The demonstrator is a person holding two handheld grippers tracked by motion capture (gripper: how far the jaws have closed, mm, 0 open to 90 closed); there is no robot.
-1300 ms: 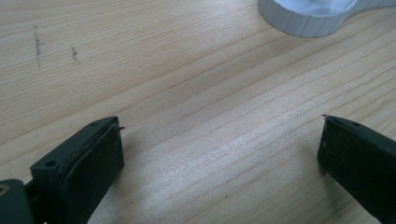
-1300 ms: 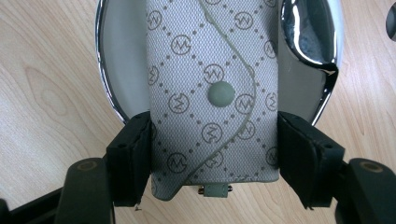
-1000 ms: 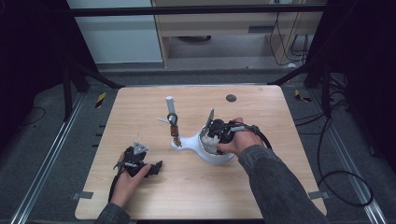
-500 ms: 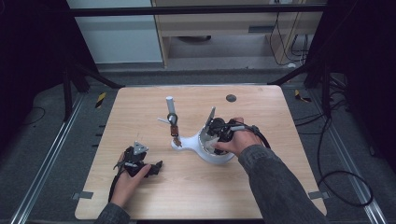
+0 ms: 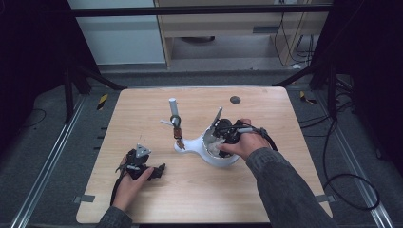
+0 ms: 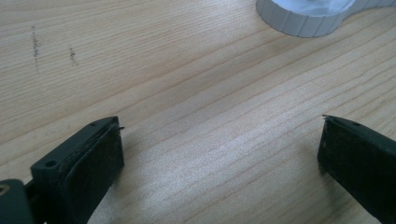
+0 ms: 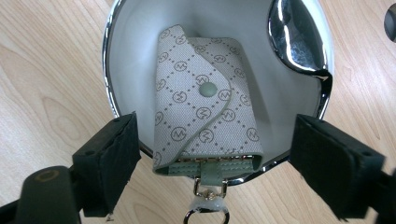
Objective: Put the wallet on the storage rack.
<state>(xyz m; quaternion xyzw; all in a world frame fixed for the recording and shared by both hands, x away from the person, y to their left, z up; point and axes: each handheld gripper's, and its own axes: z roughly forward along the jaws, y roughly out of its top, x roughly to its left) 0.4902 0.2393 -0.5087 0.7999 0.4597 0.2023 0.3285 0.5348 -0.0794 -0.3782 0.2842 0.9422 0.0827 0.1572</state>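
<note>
**Key pouch in the bowl, right tool released above it**

My right tool (image 7: 212, 154) hangs over the white bowl (image 7: 140, 28), jaws spread wide, gripping nothing. The monogram key pouch (image 7: 205, 112) lies inside the bowl directly ahead of the jaws, its near end with the green tab and metal clasp (image 7: 205, 212) draped over the chrome rim between them. My left tool (image 6: 219, 154) is also released, jaws apart over bare wood, with the edge of a white ribbed base (image 6: 303, 18) far ahead of it.

Judgement: the step is placing the pouch in the bowl. To finish cleanly I would lift straight back, keeping both jaws clear of the rim and clasp so the pouch is not dragged out.

The worktop (image 5: 142, 118) is pale wood with visible grain. Beyond the right tool stands a white stand (image 5: 173, 118) joined to the bowl. Dark floor, cables and black frame rails surround it.
</note>
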